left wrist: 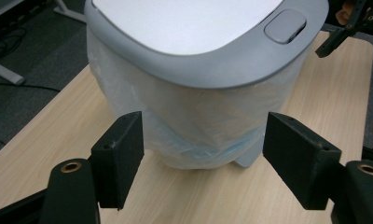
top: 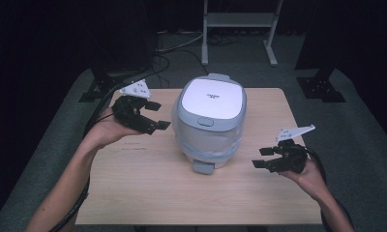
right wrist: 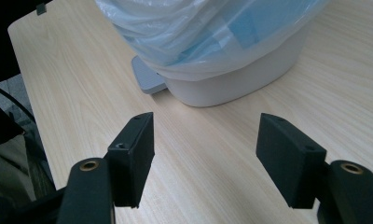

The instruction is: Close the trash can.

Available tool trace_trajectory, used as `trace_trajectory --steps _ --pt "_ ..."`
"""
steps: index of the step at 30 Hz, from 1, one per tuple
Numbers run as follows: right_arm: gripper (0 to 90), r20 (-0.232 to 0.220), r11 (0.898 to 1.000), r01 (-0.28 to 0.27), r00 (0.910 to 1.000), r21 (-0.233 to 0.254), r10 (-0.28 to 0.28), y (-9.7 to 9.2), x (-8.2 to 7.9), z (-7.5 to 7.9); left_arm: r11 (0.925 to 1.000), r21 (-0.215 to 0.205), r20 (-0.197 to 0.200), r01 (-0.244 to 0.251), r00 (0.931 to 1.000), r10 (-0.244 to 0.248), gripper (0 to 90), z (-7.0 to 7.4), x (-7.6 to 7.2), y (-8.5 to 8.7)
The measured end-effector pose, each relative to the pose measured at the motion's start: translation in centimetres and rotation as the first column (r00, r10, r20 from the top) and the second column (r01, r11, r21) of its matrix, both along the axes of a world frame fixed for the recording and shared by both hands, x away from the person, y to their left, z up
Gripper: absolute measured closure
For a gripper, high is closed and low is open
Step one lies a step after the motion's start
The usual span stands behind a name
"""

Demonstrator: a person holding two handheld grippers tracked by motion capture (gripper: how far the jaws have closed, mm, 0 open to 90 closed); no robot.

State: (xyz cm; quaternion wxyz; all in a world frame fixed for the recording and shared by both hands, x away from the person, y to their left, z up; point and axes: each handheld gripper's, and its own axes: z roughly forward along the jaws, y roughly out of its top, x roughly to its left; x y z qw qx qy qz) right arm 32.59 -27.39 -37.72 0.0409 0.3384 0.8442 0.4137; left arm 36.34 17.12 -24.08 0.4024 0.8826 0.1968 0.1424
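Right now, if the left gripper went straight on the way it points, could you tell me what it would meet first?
Most likely the plastic bag liner that hangs over the side of the bin, below its grey lid. The left gripper is open and aims squarely at it; how far off is hard to judge.

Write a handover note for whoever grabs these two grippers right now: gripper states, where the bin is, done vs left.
Left gripper: open, holding nothing, off the bin's left side, aimed at it.
Right gripper: open, holding nothing, low at the bin's right front, above the table.
Pedal bin: upright mid-table, lid closed, plastic liner bag draped over the outside of the body, pedal facing the person.
Done: nothing visibly changed on the bin; neither gripper touches it.
Left: probably close in from both sides to grasp the bin or work its liner or lid; intent not clear from this pose.
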Motion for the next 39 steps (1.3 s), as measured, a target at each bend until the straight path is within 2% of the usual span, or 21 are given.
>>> trace_trajectory --steps 12,27,35,39 --pt "35.7 0.001 1.000 0.012 0.9999 0.002 -0.012 -0.2 -0.2 0.1 0.9999 -0.010 -0.035 -0.012 0.9993 0.012 25.8 -3.1 -0.4 1.0" --pt "36.0 0.007 1.000 0.021 0.9998 0.002 -0.021 -0.6 -0.2 0.3 0.9991 -0.015 -0.028 -0.040 0.9988 0.040 23.2 -5.5 -1.1 2.2" --pt "36.0 0.006 1.000 0.028 0.9996 0.001 -0.028 -0.8 -0.4 0.4 0.9984 -0.008 -0.042 -0.055 0.9976 0.055 21.4 -6.8 -1.7 2.8" --pt "36.0 0.008 1.000 0.030 0.9995 -0.001 -0.030 -1.1 -0.4 0.3 0.9978 -0.019 -0.055 -0.064 0.9965 0.063 21.3 -7.7 -1.7 3.1"
